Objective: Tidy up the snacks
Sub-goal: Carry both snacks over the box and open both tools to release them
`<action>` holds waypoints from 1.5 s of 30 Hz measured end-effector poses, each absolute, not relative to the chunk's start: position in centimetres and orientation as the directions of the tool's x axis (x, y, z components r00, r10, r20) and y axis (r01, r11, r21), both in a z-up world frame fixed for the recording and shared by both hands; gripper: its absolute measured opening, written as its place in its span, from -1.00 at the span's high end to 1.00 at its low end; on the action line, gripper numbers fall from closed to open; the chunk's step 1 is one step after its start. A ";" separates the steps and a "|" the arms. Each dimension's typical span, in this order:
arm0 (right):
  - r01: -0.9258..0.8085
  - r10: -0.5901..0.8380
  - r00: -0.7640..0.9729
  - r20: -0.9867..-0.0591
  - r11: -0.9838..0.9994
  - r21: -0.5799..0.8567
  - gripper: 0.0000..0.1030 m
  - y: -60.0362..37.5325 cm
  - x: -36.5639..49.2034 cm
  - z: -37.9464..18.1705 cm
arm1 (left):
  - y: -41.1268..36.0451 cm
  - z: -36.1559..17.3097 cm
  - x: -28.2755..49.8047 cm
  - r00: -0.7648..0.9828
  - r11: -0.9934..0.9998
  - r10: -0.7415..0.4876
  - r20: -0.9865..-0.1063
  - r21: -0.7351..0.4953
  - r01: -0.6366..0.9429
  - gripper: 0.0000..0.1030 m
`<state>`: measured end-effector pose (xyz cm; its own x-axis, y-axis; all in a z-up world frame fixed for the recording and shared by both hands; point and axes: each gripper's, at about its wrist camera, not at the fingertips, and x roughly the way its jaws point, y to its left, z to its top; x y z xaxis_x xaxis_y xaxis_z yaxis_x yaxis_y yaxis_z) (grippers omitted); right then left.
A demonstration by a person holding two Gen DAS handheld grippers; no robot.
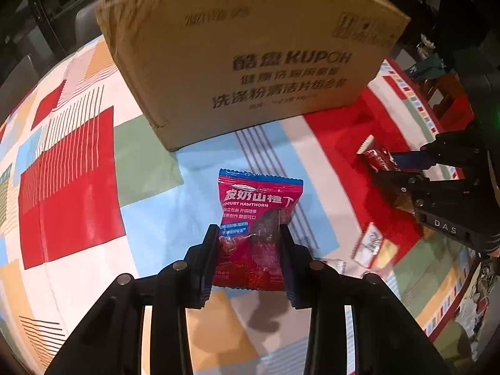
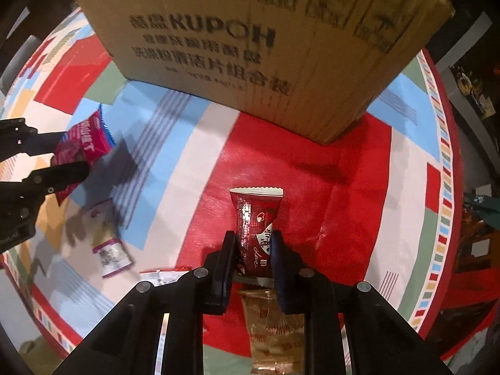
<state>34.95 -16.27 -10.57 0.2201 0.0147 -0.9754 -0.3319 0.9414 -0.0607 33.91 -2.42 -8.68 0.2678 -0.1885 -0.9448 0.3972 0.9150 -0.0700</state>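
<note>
My left gripper (image 1: 248,234) is shut on a pink yogurt hawthorn packet (image 1: 259,215) with a blue top edge, held above the tablecloth in front of the cardboard box (image 1: 250,53). My right gripper (image 2: 251,243) is shut on a dark red candy packet (image 2: 256,218) with a white serrated top, also held above the table. In the left wrist view the right gripper (image 1: 390,168) shows at the right with its red packet (image 1: 376,157). In the right wrist view the left gripper (image 2: 67,159) shows at the left holding the pink packet (image 2: 86,140). The box (image 2: 250,40) stands close ahead.
A purple-edged snack packet (image 2: 109,250) and a red-edged wrapper (image 2: 162,276) lie on the patterned tablecloth (image 2: 187,143); a gold packet (image 2: 275,331) lies under my right gripper. A white and yellow packet (image 1: 375,247) lies at the right in the left wrist view. The table's red rim (image 2: 450,162) curves along the right.
</note>
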 end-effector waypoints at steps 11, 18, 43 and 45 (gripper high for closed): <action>-0.340 0.089 0.292 -0.952 0.940 -0.017 0.56 -15.1 32.9 -6.3 | -2.8 -4.9 32.8 0.323 0.915 -0.222 -0.920 -0.082 0.396 0.31; -0.334 0.135 0.366 -0.921 0.943 0.006 0.56 -15.8 33.3 -3.0 | -2.9 -1.3 32.4 0.395 0.916 -0.249 -0.884 -0.083 0.393 0.31; -0.280 0.215 0.592 -0.777 0.959 0.052 0.56 -17.2 36.4 6.9 | -3.2 8.6 36.0 0.579 0.924 -0.304 -0.757 -0.085 0.373 0.31; -0.279 0.219 0.602 -0.768 0.959 0.054 0.56 -17.2 36.9 7.2 | -3.0 8.7 36.6 0.584 0.925 -0.304 -0.753 -0.087 0.369 0.31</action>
